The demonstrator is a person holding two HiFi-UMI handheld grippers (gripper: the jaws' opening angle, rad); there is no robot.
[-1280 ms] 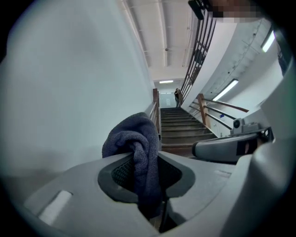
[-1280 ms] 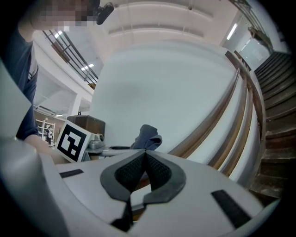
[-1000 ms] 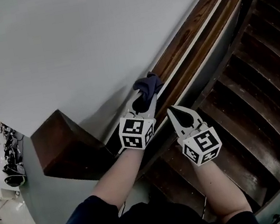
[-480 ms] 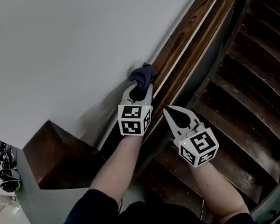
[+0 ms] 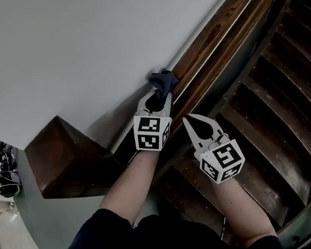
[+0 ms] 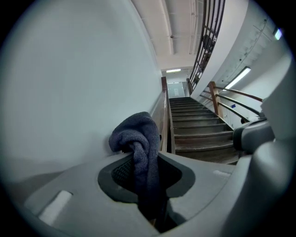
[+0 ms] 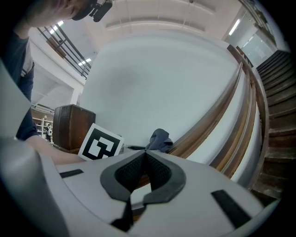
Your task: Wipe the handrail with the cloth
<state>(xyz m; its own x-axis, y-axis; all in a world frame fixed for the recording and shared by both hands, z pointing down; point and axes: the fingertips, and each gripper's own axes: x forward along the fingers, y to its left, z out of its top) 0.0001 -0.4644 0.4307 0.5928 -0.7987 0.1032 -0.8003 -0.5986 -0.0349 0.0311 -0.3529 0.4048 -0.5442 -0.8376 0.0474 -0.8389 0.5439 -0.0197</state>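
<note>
A dark blue cloth (image 5: 161, 81) is bunched against the lower end of the brown wooden handrail (image 5: 218, 21), which runs up along the pale wall. My left gripper (image 5: 158, 94) is shut on the cloth (image 6: 138, 139), whose folds stick out past the jaw tips toward the wall. My right gripper (image 5: 191, 120) is shut and holds nothing; it hovers just right of the left one, over the stairs. From the right gripper view the cloth (image 7: 159, 139) sits at the foot of the handrail (image 7: 217, 115).
Dark wooden stairs (image 5: 283, 104) climb to the right of the rail. A brown wooden post cap (image 5: 66, 160) stands at the lower left. The pale wall (image 5: 82, 44) fills the upper left. A second railing (image 6: 231, 99) lines the stairs' far side.
The left gripper with the cloth has shifted slightly up along the handrail's lower end. The right gripper stays shut beside it, hardly moved.
</note>
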